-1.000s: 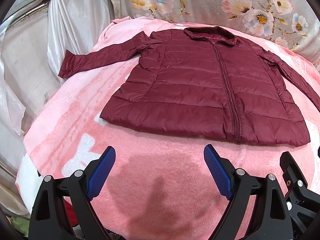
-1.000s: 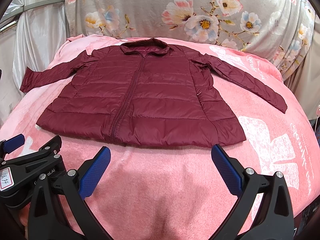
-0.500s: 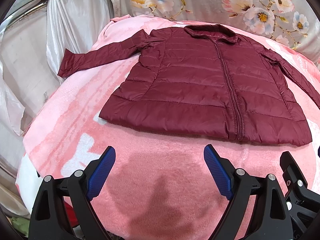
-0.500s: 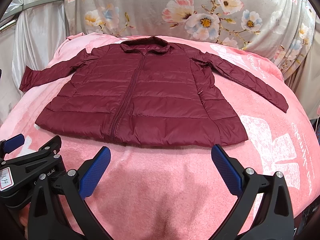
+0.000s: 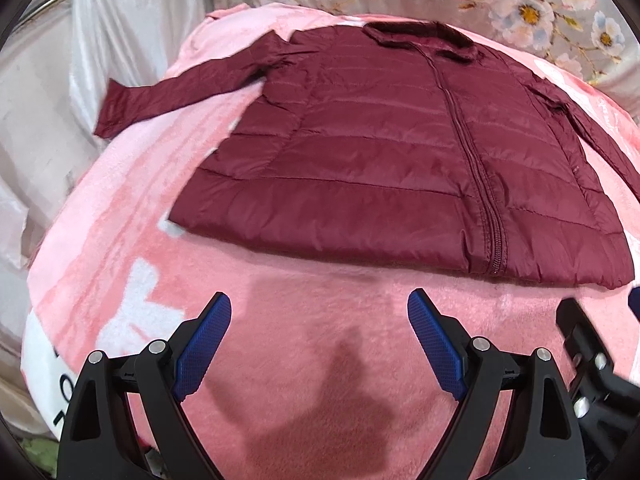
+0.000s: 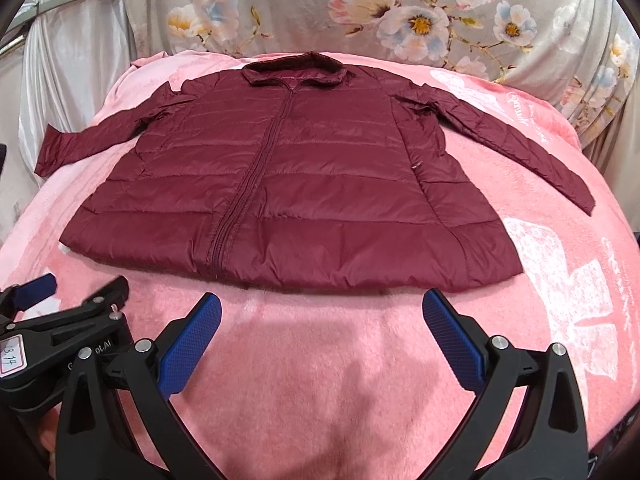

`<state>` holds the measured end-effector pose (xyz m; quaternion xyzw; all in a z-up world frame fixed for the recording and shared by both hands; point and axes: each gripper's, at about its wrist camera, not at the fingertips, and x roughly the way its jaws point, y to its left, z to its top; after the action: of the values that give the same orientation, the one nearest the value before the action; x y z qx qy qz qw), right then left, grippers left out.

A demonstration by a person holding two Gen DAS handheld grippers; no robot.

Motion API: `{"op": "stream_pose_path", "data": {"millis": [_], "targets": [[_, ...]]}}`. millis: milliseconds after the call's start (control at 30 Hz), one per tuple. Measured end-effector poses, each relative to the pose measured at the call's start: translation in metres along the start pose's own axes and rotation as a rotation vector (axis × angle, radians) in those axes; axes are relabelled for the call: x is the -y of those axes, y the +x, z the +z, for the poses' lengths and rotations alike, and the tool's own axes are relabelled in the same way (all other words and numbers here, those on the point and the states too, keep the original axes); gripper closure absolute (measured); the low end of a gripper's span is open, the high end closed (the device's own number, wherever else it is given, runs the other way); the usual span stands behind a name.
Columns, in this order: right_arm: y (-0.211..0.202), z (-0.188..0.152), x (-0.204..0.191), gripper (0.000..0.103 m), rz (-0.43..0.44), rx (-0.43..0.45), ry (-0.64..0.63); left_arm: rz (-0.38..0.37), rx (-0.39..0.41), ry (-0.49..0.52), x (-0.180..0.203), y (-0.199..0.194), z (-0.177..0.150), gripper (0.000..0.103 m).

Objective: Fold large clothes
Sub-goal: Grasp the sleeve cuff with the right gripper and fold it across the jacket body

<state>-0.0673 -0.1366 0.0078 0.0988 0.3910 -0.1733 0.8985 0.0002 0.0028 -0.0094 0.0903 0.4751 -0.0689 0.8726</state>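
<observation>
Bright even light, fisheye-warped edges, slight blur

Left gripper [image 5: 319,312]: black plastic frame, silver rivets, blue dimpled finger pads [image 5: 202,344]. Right gripper [image 6: 322,316]: same build. White handwritten label [image 6: 11,356] on neighbouring unit, reads "3.14".

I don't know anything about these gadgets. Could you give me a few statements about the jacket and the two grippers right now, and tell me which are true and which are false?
1. The jacket lies flat with its front up and its zipper closed. True.
2. Both sleeves are folded across the chest. False: each sleeve stretches out to its side on the pink blanket.
3. The left gripper is open and holds nothing. True.
4. The right gripper is pinching the jacket's bottom edge. False: it is open, short of the hem.
5. The collar points toward the flowered cloth at the back. True.
</observation>
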Motion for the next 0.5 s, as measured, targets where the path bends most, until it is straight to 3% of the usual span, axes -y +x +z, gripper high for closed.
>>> {"op": "stream_pose_path", "data": {"millis": [67,200,433,500], "targets": [[0.007,0.009,0.017,0.005,-0.046,0.018,0.030,-0.003,-0.002,0.000,-0.001,0.005,0.006,0.015],[0.029,0.041,0.093,0.005,-0.135,0.038,0.194,0.046,0.019,-0.022,-0.015,0.015,0.023,0.014],[0.090,0.100,0.233,0.005,-0.134,0.025,0.509,0.115,0.060,-0.123,-0.049,0.033,0.062,0.014],[0.112,0.113,0.267,0.013,-0.128,0.012,0.585,0.119,0.072,-0.137,-0.055,0.037,0.073,0.014]]}}
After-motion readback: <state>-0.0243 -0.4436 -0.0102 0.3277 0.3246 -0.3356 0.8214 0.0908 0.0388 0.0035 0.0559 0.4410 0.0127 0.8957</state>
